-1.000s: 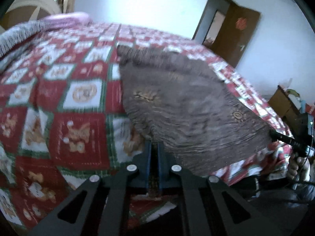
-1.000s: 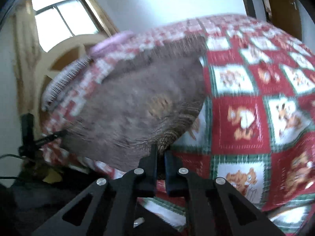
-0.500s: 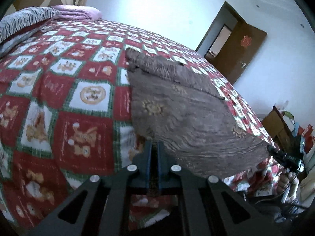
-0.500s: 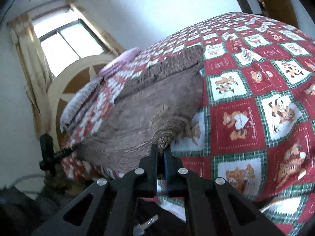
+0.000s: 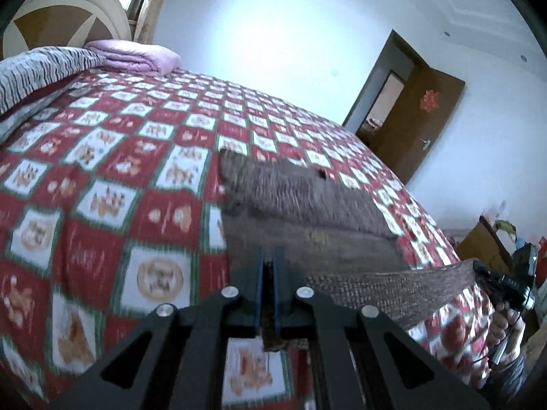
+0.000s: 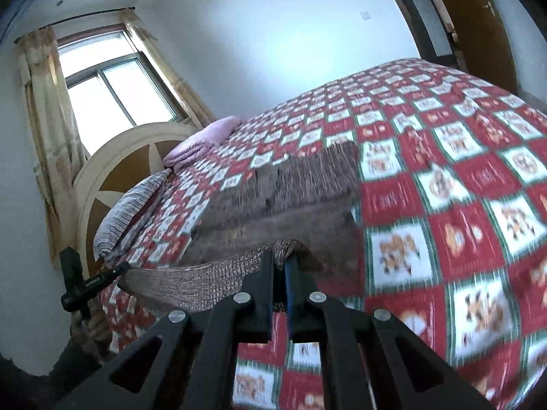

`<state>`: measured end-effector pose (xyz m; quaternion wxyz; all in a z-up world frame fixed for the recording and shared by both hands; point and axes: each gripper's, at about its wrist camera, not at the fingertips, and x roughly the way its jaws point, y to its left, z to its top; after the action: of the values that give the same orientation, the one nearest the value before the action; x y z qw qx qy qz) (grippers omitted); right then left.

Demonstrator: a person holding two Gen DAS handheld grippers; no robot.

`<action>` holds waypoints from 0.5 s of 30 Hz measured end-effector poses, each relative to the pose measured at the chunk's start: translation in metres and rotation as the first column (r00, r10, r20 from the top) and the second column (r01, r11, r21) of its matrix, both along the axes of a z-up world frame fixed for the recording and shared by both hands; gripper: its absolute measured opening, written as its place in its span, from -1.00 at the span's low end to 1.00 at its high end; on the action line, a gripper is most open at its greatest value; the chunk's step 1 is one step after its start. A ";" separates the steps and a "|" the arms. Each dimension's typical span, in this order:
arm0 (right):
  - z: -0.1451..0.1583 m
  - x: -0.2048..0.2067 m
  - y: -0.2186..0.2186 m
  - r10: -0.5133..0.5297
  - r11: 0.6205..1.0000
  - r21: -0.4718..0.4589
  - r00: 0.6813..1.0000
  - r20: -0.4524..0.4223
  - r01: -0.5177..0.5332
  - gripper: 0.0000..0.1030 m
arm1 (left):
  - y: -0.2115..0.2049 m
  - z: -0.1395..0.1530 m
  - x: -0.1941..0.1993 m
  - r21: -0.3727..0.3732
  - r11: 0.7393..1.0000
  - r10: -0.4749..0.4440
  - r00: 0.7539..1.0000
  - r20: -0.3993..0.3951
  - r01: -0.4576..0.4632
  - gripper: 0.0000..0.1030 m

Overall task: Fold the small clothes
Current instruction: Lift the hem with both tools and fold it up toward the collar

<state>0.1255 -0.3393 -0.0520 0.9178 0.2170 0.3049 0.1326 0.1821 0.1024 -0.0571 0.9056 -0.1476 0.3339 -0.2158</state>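
Jaws of both grippers are clamped on the near hem of the brown knit garment point(image 5: 307, 212): the left gripper point(image 5: 269, 266) pinches its left corner, with a tag of knit showing between the blue pads, and the right gripper point(image 6: 280, 266) pinches the right corner, where the cloth bunches over the tips. The hem hangs stretched between them, raised off the bed point(image 5: 102, 188), while the far part of the garment lies on the red and white checked bedspread point(image 6: 444, 205).

Compared with a second ago, the near half of the garment has been lifted: it then lay spread flat with its broad face showing, and now only the far band lies flat, the near hem seen almost edge-on as a taut strip. Both cameras also tilt higher, taking in more wall and ceiling.

Beyond the garment, at the head of the bed, lie a folded lilac blanket point(image 5: 136, 56) and a grey striped quilt point(image 5: 37, 68) before the round headboard point(image 6: 130, 164), with a curtained window point(image 6: 112, 89) above it. To the garment's right stands a brown door point(image 5: 424, 119). Nothing lies between the grippers and the garment's far edge.
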 end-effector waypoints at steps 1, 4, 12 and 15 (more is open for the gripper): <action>0.003 0.006 0.000 -0.003 1.000 -0.002 1.000 0.006 0.003 -0.91 | -0.001 0.004 0.006 0.009 1.000 0.014 1.000 0.009 -0.014 -1.00; 0.013 0.030 -0.003 -0.016 1.000 -0.004 1.000 0.019 0.016 -0.91 | 0.001 0.018 0.030 -0.015 0.999 0.033 0.999 0.030 -0.032 -1.00; 0.012 0.085 -0.008 -0.023 1.000 -0.007 1.000 -0.004 0.023 -0.91 | -0.020 0.003 0.066 0.036 0.999 -0.030 0.998 -0.057 0.032 -1.00; 0.002 0.084 -0.009 -0.013 1.000 -0.006 1.000 -0.016 0.013 -0.91 | -0.030 -0.027 0.048 0.070 0.993 -0.086 0.983 -0.161 0.099 -0.89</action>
<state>0.2097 -0.3482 -0.0499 0.9168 0.2175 0.3111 0.1239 0.2299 0.0720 -0.0844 0.8703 -0.1134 0.4193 -0.2322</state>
